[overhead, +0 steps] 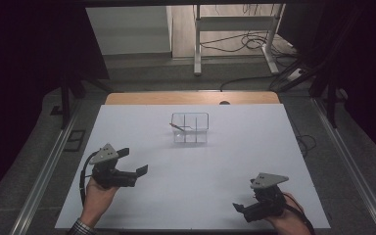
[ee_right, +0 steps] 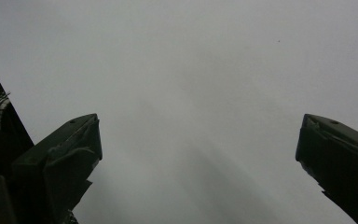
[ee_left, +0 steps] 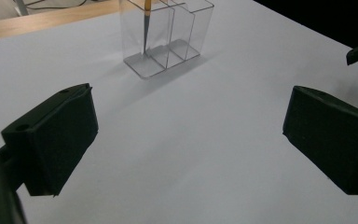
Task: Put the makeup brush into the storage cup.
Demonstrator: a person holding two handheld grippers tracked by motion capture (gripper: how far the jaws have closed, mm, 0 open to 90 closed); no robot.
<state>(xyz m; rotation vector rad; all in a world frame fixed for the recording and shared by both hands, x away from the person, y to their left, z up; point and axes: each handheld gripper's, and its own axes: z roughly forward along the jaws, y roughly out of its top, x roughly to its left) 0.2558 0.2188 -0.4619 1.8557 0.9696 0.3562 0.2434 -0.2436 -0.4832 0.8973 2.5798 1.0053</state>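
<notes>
White and bare, the surface (overhead: 200,166) carries a clear divided box (overhead: 190,128) near its far middle, a pencil (ee_left: 146,25) leaning in one compartment. The left gripper (overhead: 133,161) and right gripper (overhead: 238,207) sit well apart from it, jaws spread and holding nothing. The box looks light; a careless reach could likely tip it or knock the pencil out.

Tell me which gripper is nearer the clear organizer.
The left gripper: it sits closer to the clear organizer and faces it; the right gripper is at the table's near edge.
</notes>
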